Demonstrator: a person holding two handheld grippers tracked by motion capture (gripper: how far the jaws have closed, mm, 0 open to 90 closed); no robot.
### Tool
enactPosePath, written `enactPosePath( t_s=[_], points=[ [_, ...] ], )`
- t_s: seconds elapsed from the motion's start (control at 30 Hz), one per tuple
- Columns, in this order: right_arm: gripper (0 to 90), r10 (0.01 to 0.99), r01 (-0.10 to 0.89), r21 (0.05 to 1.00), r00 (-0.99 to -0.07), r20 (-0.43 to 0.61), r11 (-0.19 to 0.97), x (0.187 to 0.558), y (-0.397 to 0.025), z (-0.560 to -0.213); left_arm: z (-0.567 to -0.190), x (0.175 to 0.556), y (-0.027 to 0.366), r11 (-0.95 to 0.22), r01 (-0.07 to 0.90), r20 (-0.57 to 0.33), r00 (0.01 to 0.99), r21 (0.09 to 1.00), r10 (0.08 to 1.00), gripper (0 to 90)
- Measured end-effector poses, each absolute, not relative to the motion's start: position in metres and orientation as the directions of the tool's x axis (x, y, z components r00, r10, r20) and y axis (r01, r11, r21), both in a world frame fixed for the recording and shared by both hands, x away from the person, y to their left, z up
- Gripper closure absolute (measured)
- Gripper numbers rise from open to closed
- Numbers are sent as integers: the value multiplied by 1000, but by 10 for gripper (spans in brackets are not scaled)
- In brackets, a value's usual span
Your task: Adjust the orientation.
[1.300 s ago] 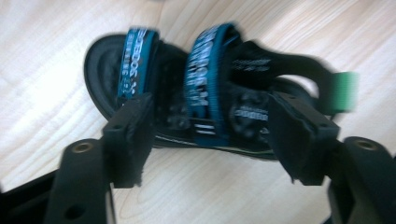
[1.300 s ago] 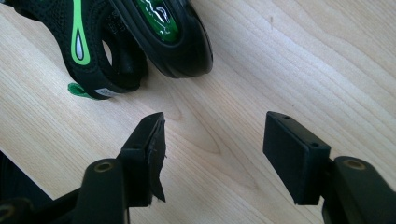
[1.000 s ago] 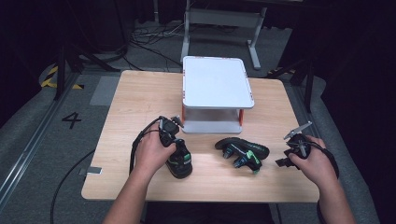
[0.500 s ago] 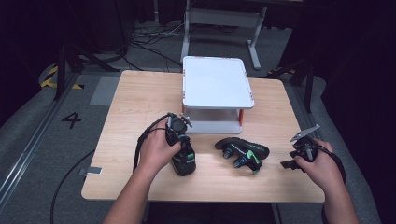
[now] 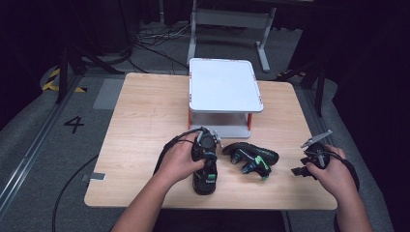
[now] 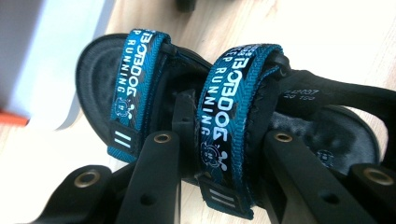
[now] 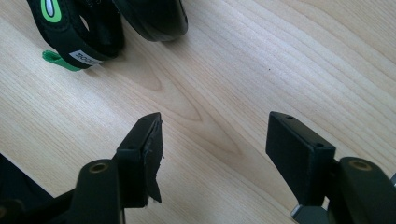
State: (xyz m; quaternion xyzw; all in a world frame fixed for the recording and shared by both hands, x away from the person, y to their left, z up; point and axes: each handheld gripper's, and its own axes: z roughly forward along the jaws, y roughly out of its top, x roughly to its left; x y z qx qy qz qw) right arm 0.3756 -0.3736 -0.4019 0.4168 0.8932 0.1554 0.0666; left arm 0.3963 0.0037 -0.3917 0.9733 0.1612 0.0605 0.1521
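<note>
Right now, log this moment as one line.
left gripper: shut on sandal strap | right gripper: open, empty | second sandal: on table

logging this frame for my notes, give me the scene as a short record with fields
work in hand: left gripper closed on a blue strap of a black sandal near the table's front edge
strap text: reads RUNNING, mirrored
second sandal: lying on the table between the two hands, green accents
right gripper: jaws apart over bare wood, holding nothing
shelf: white two-tier stand with orange posts, just behind the sandals
table: light wood
person: both hands on the grippers, forearms entering from the bottom of the high view
</note>
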Motion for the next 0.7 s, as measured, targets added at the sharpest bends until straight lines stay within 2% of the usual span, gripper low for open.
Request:
enactPosePath(
  t_s=[0.37, 0.43, 0.5, 0.57, 0.6, 0.63, 0.7],
  points=[
    [372, 772, 732, 324, -636, 9, 600, 370, -377, -403, -403, 404, -14, -924, 257, 23, 961, 282, 274, 722],
    [371, 772, 732, 323, -636, 9, 600, 369, -376, -403, -401, 405, -12, -923, 260, 32, 959, 282, 280, 619],
    [370, 769, 730, 322, -639, 8, 603, 369, -376, -403, -397, 405, -9, -905, 294, -6, 952, 309, 307, 539],
    [369, 768, 729, 321, -641, 8, 605, 369, -375, -403, -395, 404, -8, -898, 304, -15, 949, 320, 316, 399],
    [368, 767, 728, 321, -642, 8, 606, 369, -375, -403, -389, 402, -5, -875, 338, -8, 934, 348, 358, 399],
    [366, 767, 727, 324, -642, 7, 605, 369, -374, -403, -384, 401, -2, -863, 352, -13, 928, 362, 373, 349],
    [363, 766, 724, 328, -642, 2, 606, 370, -374, -402, -376, 400, 6, -835, 383, -32, 914, 396, 404, 341]
  ],
)
